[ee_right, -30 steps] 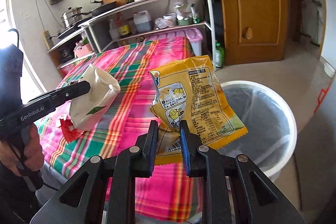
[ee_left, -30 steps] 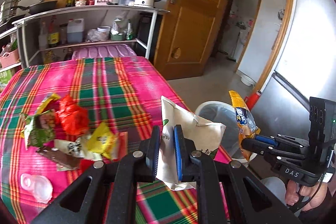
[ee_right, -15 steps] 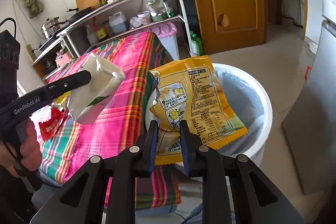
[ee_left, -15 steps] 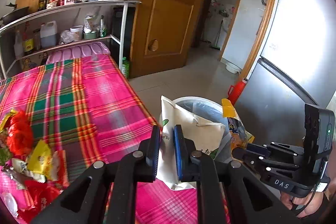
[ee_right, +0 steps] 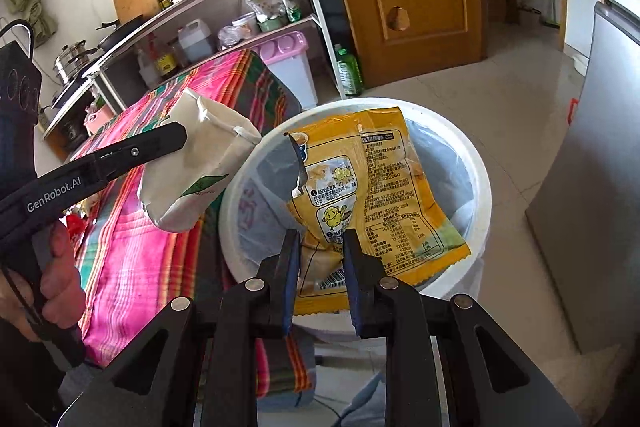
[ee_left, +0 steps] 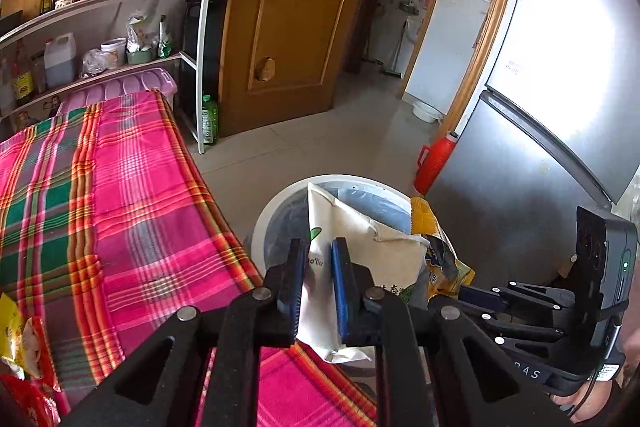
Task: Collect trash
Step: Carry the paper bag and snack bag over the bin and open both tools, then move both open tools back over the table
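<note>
My left gripper (ee_left: 319, 251) is shut on a white paper bag (ee_left: 360, 251) and holds it over the near rim of the white trash bin (ee_left: 280, 203). From the right wrist view the white bag (ee_right: 200, 163) hangs at the bin's left rim (ee_right: 230, 211). My right gripper (ee_right: 318, 247) is shut on a torn yellow snack wrapper (ee_right: 380, 195) held above the bin's opening. The wrapper (ee_left: 434, 247) and the right gripper (ee_left: 446, 297) also show in the left wrist view. More wrappers (ee_left: 24, 339) lie on the plaid table.
The pink plaid table (ee_left: 100, 207) stands left of the bin. A shelf rack (ee_left: 120, 27) with a kettle and bottles is behind it. A wooden door (ee_left: 288, 19), a red thermos (ee_left: 434, 163) and a grey fridge (ee_left: 540, 107) surround the floor.
Both grippers have moved right off the table toward the bin. The white bag and the yellow wrapper now hang over the bin's opening.
</note>
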Demonstrator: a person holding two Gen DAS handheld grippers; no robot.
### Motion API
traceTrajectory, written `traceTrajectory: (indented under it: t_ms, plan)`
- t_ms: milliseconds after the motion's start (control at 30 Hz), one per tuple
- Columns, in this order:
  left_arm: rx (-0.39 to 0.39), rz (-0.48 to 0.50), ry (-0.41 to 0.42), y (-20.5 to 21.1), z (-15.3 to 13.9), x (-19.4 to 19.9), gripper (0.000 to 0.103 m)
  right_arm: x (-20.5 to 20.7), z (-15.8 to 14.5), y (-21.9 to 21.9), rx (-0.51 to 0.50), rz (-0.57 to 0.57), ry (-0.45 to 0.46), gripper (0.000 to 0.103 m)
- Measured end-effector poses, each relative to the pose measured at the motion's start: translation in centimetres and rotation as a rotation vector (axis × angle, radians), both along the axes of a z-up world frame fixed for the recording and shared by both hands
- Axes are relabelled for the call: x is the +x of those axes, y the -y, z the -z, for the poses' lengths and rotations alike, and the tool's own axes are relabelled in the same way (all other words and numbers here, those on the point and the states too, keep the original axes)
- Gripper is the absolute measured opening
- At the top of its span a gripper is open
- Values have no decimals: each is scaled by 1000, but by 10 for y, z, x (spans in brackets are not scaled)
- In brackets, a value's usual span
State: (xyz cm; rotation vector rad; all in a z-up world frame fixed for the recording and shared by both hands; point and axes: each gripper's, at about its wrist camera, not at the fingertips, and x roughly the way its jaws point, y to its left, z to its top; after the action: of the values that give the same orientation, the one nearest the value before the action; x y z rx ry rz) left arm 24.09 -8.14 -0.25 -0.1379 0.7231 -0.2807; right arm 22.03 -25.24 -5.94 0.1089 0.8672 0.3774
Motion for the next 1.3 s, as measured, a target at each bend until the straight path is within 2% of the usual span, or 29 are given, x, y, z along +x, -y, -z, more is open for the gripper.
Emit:
traceTrajectory:
  t_ms: [67,333,400,533,800,900,1300]
  plan:
    - [2,8,-6,4,3,4,15,3,3,2,2,6,-11,28]
    - [-4,18,-25,10,11,15,15,8,9,7,3,15,-18,32]
    - [-10,16,-27,10,12,15,20,6,7,9,10,22,-15,32]
    - [-19,16,-20,8,9,12,22,0,2,10,9,28,3,32]
    - [-20,8,21,-2,-3,-11,26,-23,-20,1,5,11,67,32]
    - [-22,-11,33,-14,-8,-24,30,-32,-29,-6,5,0,91,32]
    - [-16,-97,85,-61,-22,-75,32,-59,-49,-51,4,-101,147,32]
